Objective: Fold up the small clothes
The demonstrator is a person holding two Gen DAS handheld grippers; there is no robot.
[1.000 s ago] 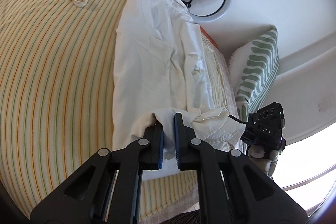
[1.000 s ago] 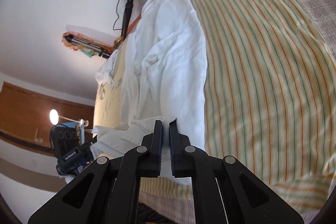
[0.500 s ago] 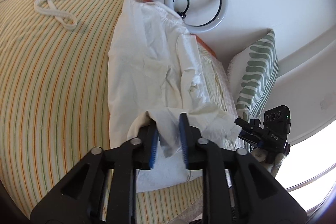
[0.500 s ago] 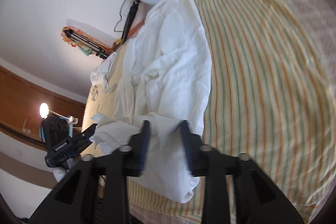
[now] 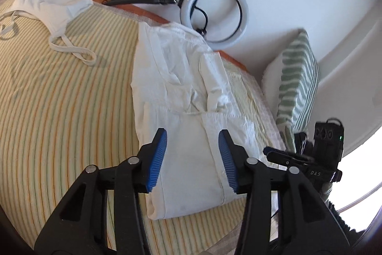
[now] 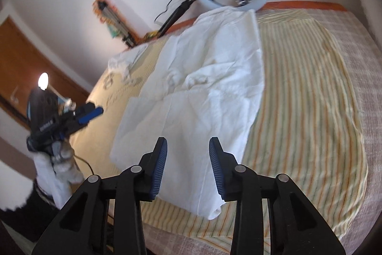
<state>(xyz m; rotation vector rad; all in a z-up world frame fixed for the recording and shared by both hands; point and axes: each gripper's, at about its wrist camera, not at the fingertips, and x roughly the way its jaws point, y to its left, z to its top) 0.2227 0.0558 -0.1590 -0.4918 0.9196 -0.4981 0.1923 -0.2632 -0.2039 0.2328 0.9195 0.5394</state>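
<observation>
A fold was just laid: the white garment [image 5: 191, 154] lay doubled on the striped bed [image 5: 59, 111]; the left tool [image 5: 193, 160] was opening, the right tool [image 6: 188, 165] closing, neither gripping cloth; next likely called for a fresh edge grip.

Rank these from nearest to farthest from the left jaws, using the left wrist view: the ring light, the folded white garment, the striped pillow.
1. Folded white garment: directly ahead of the left gripper, lying on the bed under its opening jaws, not gripped.
2. Striped pillow: off to the right, beside the bed.
3. Ring light: farthest, against the wall beyond the garment's far end.
</observation>
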